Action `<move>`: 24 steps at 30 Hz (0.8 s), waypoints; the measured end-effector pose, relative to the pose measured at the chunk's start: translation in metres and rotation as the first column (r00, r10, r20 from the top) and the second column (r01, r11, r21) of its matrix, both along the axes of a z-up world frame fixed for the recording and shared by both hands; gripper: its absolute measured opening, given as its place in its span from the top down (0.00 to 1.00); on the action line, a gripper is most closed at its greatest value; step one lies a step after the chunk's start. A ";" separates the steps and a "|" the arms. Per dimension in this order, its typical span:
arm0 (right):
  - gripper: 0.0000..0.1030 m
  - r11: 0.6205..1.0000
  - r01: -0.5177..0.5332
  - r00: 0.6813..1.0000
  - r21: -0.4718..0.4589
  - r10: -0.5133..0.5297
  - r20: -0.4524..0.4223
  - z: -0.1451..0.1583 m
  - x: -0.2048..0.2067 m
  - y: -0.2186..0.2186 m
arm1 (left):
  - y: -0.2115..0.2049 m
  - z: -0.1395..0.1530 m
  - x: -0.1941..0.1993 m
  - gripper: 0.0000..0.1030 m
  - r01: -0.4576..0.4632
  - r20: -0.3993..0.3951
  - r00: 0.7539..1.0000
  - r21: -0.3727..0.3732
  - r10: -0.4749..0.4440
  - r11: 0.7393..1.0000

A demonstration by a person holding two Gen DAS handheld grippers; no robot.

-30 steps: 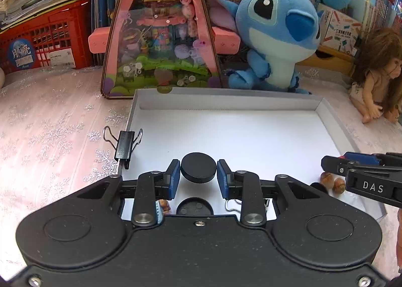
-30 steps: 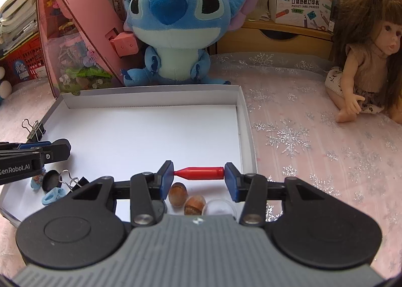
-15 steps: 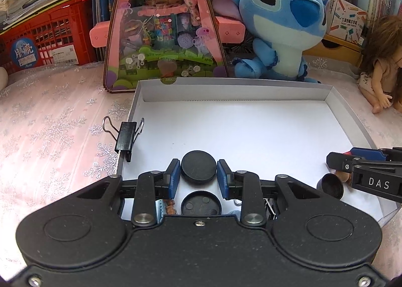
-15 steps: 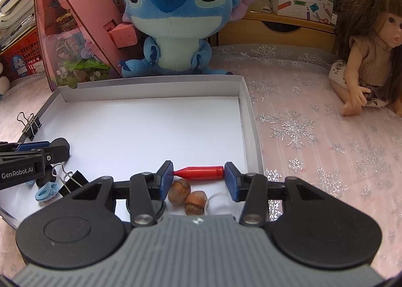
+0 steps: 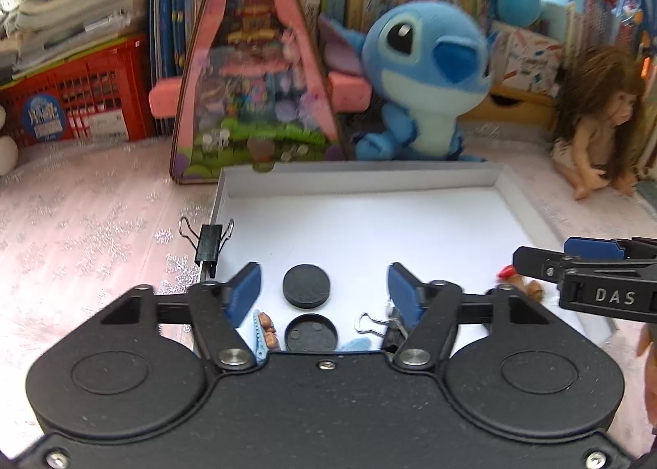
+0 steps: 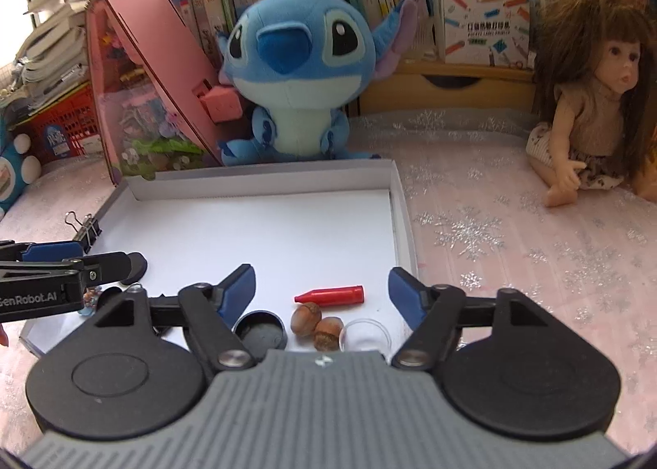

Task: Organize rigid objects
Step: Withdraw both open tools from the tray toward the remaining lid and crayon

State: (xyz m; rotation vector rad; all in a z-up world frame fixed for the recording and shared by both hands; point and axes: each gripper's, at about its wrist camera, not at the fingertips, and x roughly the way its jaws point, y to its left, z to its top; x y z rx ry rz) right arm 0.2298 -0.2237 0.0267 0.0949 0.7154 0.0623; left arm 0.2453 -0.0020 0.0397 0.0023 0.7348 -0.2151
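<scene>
Black disc (image 5: 306, 285) lies flat on the white tray (image 5: 369, 186), and from my left wrist view it sits free between the widely parted blue fingers of my left gripper (image 5: 324, 284), with a second round black cap (image 5: 311, 332) nearer and a binder clip (image 5: 209, 241) on the tray's left rim. From my right wrist view, my right gripper (image 6: 321, 284) is spread open too, grasping nothing; a red crayon (image 6: 330, 296) lies between its fingers, two hazelnuts (image 6: 316, 324) just nearer.

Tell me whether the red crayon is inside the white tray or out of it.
Inside. The red crayon lies flat on the white tray floor near its right wall, between the open right tongs, untouched.
</scene>
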 end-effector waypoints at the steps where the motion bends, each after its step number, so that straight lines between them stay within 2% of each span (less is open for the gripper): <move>1: 0.17 1.000 -0.005 1.000 -0.009 0.006 0.017 0.002 -0.005 0.001 | 0.000 0.003 -0.006 0.25 0.008 0.017 1.000 -0.010 -0.008 1.000; 11: 0.12 0.998 -0.058 0.992 0.005 0.057 0.114 0.016 -0.056 -0.001 | -0.002 0.028 -0.066 0.19 0.112 0.122 0.987 -0.055 -0.105 0.992; 24: 0.05 0.993 -0.114 0.978 -0.013 0.114 0.172 0.017 -0.119 -0.009 | -0.004 0.028 -0.141 0.15 0.217 0.176 0.962 -0.037 -0.207 0.976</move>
